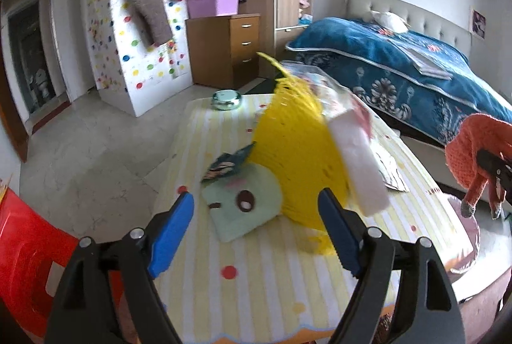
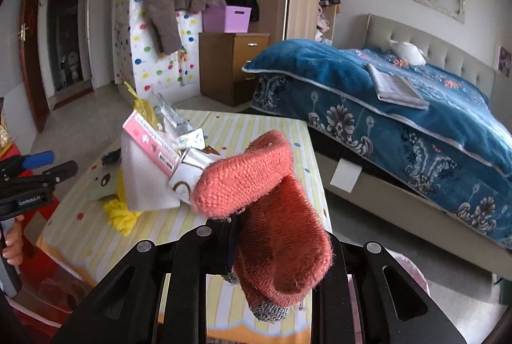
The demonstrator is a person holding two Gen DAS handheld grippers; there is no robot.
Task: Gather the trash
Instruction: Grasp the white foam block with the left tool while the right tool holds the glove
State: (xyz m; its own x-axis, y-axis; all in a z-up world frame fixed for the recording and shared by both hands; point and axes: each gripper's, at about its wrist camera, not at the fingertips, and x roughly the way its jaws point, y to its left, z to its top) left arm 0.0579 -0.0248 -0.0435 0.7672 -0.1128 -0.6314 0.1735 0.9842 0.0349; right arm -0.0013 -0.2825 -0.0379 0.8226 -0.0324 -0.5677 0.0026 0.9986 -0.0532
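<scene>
**Readable text: one brand mark, the rest illegible**

In the right wrist view, the left gripper [image 2: 38,159] at nine o'clock carries a small white label on its black body; it seems to read "GenRobot.AI", though the letters are tiny. The pink box [image 2: 153,143] at ten o'clock of centre bears a line of dark print along its edge and a barcode patch at its lower end, both too small to read. The blue wrapper [image 1: 228,166] on the striped table [image 1: 262,273] shows a printed picture, no legible words.
</scene>
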